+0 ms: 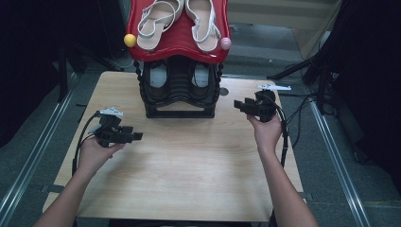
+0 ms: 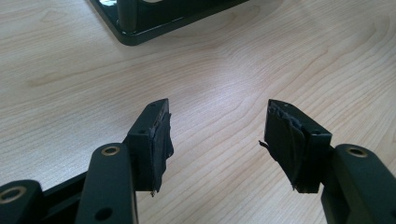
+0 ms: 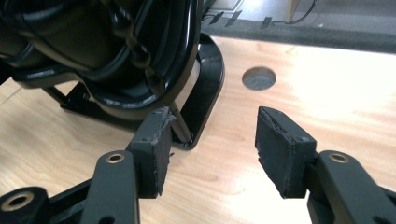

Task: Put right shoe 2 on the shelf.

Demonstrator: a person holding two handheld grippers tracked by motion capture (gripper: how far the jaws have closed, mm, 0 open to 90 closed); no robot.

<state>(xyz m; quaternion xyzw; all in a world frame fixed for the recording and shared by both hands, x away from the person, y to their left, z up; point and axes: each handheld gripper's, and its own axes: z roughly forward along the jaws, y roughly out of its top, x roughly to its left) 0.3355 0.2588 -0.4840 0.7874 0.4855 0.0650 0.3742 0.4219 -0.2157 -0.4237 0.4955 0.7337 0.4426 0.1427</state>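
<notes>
Two white sandals (image 1: pixel 179 21) lie side by side on the red top tier of the shoe rack (image 1: pixel 178 92) at the table's far edge, long axes running near-to-far. Left gripper (image 1: pixel 137 136) and right gripper (image 1: pixel 238 105) hover either side, jaws spread, holding nothing.

Looks like a lab or recording studio rather than a home. Small wooden tabletop (image 1: pixel 189 179) standing alone on grey carpet (image 1: pixel 42 127), with a round cable hole (image 1: pixel 223 91) near its far edge. Metal rails (image 1: pixel 28 161) laid along the floor on both sides. Dark curtains or black-draped gear (image 1: pixel 28 56) closing in left and right, loose cables (image 1: pixel 302 111) trailing beside the right edge. Staged prop at the back: a two-tier shoe rack (image 1: pixel 178 90) with a red top shelf (image 1: pixel 179 40) carrying white sandals (image 1: pixel 158 21).
</notes>
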